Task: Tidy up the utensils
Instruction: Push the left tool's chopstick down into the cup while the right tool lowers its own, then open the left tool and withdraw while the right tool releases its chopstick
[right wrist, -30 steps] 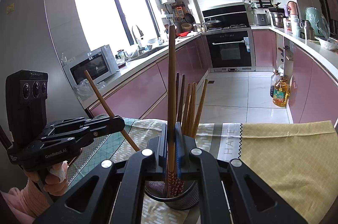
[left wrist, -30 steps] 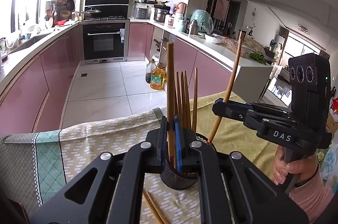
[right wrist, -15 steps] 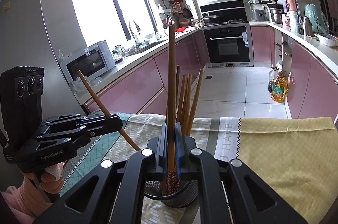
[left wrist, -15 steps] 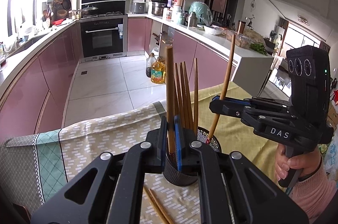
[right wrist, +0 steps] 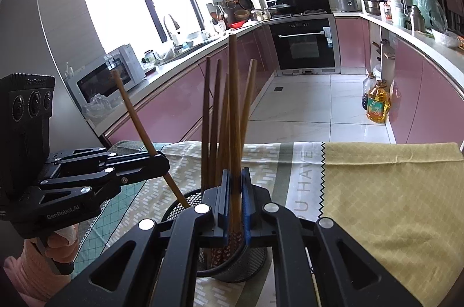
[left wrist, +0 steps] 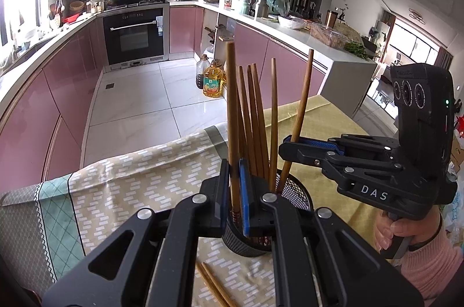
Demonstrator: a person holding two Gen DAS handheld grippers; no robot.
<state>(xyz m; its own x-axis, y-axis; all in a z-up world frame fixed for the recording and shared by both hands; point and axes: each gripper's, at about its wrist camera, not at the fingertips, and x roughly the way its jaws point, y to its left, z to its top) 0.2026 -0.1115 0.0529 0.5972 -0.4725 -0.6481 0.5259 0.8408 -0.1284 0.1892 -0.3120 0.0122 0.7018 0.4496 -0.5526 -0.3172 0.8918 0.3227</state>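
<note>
Clamping one wooden chopstick each, the left gripper point(left wrist: 233, 191) and right gripper point(right wrist: 234, 202) hold both sticks with their lower ends inside the black mesh holder point(left wrist: 293, 192). Five more chopsticks point(left wrist: 255, 115) stand in it. Two loose chopsticks point(left wrist: 214, 286) lie on the patterned tablecloth point(left wrist: 130, 176) at the holder's 6 o'clock.

Count: seven chopsticks point(left wrist: 255, 118) upright at one mesh holder point(left wrist: 295, 196); two chopsticks point(left wrist: 214, 286) on the tablecloth; two oil bottles point(left wrist: 214, 79) on the floor.
</note>
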